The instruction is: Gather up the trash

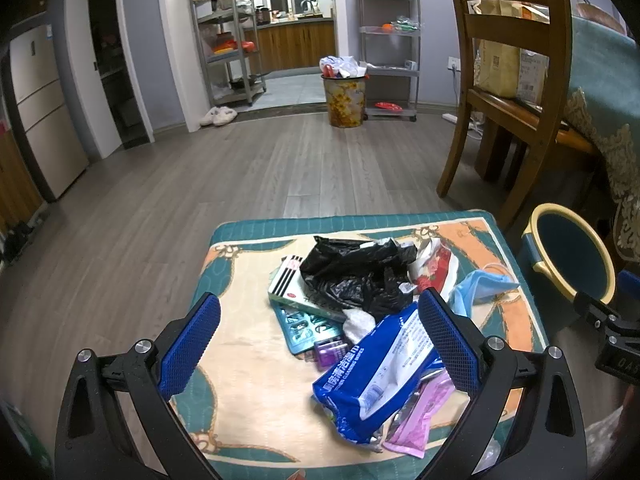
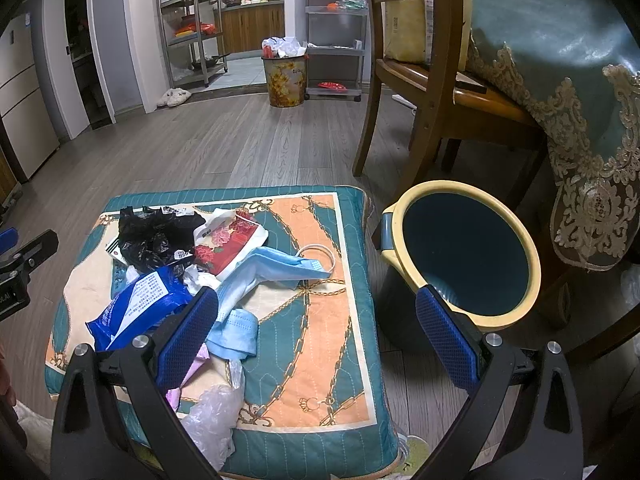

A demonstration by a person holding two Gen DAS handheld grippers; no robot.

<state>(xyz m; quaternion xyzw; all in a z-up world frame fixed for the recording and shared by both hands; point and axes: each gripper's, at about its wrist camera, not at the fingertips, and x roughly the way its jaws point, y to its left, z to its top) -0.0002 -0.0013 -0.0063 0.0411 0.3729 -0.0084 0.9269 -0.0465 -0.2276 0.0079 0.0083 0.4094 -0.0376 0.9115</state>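
Left wrist view: your left gripper (image 1: 318, 332) hovers over trash pile, fingers wide apart, nothing held. Pile on cushion (image 1: 248, 360): black bag (image 1: 356, 272), wipes pack (image 1: 380, 372) under right finger, blister pack (image 1: 308, 330), box (image 1: 286, 280), pink wrapper (image 1: 416, 416), mask (image 1: 482, 284). Bin (image 1: 572, 256) just beside cushion, on floor. Right wrist view: your right gripper (image 2: 316, 316) fingers apart too, empty, above cushion edge; left finger over mask (image 2: 264, 276), right finger over bin (image 2: 464, 252) rim. Clear bag (image 2: 216, 420) at cushion's near edge.
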